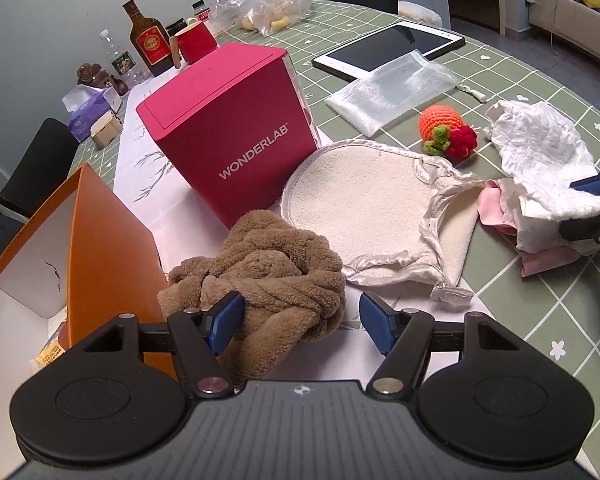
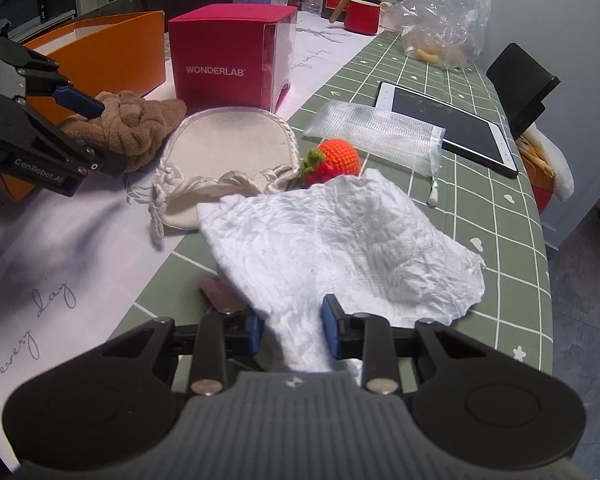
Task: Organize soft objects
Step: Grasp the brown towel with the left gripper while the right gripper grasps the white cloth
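Brown towel (image 1: 260, 268), crimson box (image 1: 228, 128), green grid-patterned tablecloth (image 2: 500, 216), possibly vinyl.

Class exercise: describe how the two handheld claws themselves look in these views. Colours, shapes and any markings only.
Both claws, left and right, are matte black, with a ribbed dark grey body flanked by two round black discs. Angular black linkage arms with silver rivets carry blue fingertip pads. A small white star-like mark sits on each body. From the right wrist view, the left claw's side reads "GenRobot.AI" in white. No cables or sleeves show.
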The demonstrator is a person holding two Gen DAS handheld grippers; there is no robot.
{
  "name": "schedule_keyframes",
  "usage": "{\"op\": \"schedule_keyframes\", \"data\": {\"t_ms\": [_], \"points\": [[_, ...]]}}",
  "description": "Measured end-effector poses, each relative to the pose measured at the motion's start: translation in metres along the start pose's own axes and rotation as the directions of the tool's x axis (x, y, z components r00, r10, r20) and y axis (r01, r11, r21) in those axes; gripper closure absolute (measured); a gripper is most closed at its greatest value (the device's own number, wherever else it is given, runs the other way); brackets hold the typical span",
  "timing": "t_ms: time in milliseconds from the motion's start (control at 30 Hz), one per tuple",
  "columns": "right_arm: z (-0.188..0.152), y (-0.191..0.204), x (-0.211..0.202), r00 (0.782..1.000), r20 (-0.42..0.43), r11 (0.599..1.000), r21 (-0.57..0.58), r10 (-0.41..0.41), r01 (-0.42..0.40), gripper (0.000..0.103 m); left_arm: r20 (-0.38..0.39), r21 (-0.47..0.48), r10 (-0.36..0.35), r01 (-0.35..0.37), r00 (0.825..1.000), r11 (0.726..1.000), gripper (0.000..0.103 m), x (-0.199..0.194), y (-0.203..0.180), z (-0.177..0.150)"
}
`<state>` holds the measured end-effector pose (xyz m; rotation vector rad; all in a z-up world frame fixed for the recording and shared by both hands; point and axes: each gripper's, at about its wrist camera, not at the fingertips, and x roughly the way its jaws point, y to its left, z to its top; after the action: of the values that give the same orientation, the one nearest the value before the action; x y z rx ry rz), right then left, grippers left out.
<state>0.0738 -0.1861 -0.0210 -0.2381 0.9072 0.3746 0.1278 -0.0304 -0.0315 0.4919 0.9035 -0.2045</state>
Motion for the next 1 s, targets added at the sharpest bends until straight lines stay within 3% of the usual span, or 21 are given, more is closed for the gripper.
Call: {"op": "schedule_keyframes", "data": {"t_ms": [300, 467, 633, 800, 900, 1000], "points": [[0.004, -0.003, -0.003, 1.000, 0.004, 1.000, 0.009, 0.001, -0.001, 0.081, 0.002, -0.009, -0.044, 0.044, 0.999, 0.999, 0.027, -0.008, 0.008, -0.002], [0.006, -0.001, -0.001, 1.000, 0.000, 1.000, 0.003, 0.002, -0.002, 0.081, 0.018, 0.041, -0.057, 0.056, 0.998, 0.998, 0.019, -0.011, 0.002, -0.004], [0.007, 0.000, -0.002, 1.000, 0.000, 1.000, 0.002, 0.000, 0.000, 0.081, -0.006, 0.045, -0.034, 0.034, 0.999, 0.998, 0.013, 0.001, -0.001, -0.003], [0.007, -0.001, -0.003, 1.000, -0.005, 1.000, 0.001, -0.002, 0.002, 0.082, -0.014, 0.107, 0.032, -0.030, 0.999, 0.994, 0.013, 0.007, -0.013, 0.002], [0.008, -0.002, -0.005, 1.000, 0.000, 1.000, 0.002, -0.003, 0.003, 0.084, -0.007, 0.120, 0.078, -0.076, 0.997, 0.990, 0.046, 0.007, -0.015, 0.007], [0.009, -0.003, -0.008, 1.000, 0.009, 1.000, 0.006, -0.004, 0.004, 0.088, 0.002, 0.092, 0.053, -0.053, 0.999, 0.994, 0.055, 0.002, -0.010, 0.010]]}}
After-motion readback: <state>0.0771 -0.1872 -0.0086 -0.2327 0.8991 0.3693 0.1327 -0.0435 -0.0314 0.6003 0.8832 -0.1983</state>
